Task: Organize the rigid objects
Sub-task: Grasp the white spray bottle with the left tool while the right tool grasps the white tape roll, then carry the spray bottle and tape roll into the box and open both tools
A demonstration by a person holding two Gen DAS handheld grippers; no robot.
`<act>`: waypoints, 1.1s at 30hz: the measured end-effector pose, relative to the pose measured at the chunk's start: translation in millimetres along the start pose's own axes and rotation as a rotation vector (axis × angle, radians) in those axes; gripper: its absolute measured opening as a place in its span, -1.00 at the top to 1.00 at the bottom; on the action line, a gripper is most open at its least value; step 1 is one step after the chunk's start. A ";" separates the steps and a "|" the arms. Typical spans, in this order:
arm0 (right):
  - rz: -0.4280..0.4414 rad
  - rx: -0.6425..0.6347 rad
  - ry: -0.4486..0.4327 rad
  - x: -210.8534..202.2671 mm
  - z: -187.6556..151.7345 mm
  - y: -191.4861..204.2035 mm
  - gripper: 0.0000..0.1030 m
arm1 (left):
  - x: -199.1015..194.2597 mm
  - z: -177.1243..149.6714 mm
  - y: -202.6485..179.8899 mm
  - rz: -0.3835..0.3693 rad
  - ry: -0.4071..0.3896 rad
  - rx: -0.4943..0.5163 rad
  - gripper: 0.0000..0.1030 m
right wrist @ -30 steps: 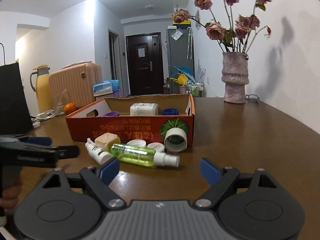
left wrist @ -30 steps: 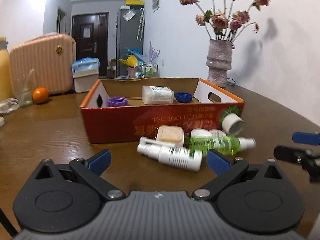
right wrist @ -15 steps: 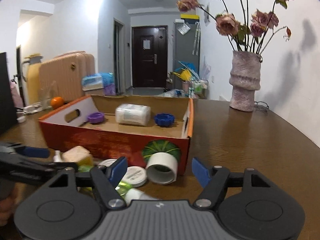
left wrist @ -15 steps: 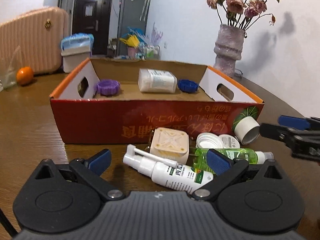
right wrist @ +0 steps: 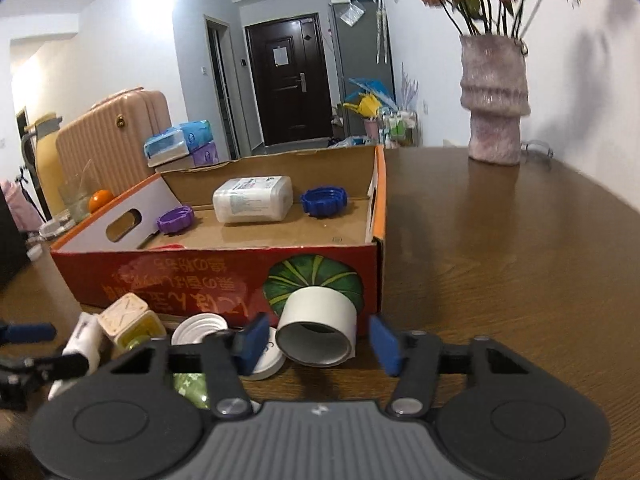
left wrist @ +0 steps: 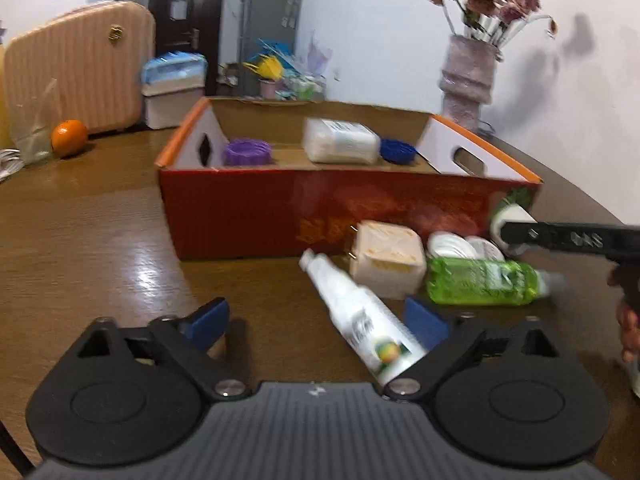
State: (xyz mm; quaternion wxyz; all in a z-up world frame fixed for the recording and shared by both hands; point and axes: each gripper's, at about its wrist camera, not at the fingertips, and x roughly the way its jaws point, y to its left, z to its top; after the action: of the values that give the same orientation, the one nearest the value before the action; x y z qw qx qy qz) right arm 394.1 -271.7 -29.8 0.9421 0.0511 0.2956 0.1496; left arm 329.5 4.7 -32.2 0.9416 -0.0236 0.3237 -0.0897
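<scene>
Right tool point(right wrist: 318, 340) closing around white cup point(right wrist: 318, 330), box point(right wrist: 224, 276) behind

Glossy wooden table point(right wrist: 500, 260), matt cardboard box point(right wrist: 224, 276)

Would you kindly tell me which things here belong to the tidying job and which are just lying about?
Job: cardboard box, white spray bottle, green bottle, white cup, beige square lid.
Lying about: vase, orange, suitcase.

No legible text; box point(right wrist: 208, 280) print upside-down
</scene>
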 end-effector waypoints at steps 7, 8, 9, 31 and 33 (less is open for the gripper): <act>-0.010 0.028 -0.031 -8.2 -6.5 1.5 0.16 | -11.8 -13.3 -26.1 -0.001 0.005 0.100 0.25; -0.009 0.041 -0.042 -12.9 -8.4 1.5 0.16 | -14.3 -15.7 -28.7 0.004 0.004 0.106 0.26; -0.008 0.054 -0.051 -17.9 -10.4 1.6 0.16 | -17.5 -18.4 -30.6 0.007 0.003 0.112 0.30; 0.024 -0.070 -0.217 -165.1 -49.4 83.6 0.17 | -150.3 -48.6 -28.1 0.086 -0.243 0.096 0.45; 0.032 -0.083 -0.231 -179.0 -54.7 92.2 0.17 | -165.6 -52.9 -26.3 0.095 -0.264 0.088 0.45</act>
State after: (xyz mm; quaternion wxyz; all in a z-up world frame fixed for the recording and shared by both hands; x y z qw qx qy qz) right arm 199.8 -239.4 39.4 0.9687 0.0338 0.1778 0.1696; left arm 164.7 10.1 29.0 0.9793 0.0217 0.1934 -0.0551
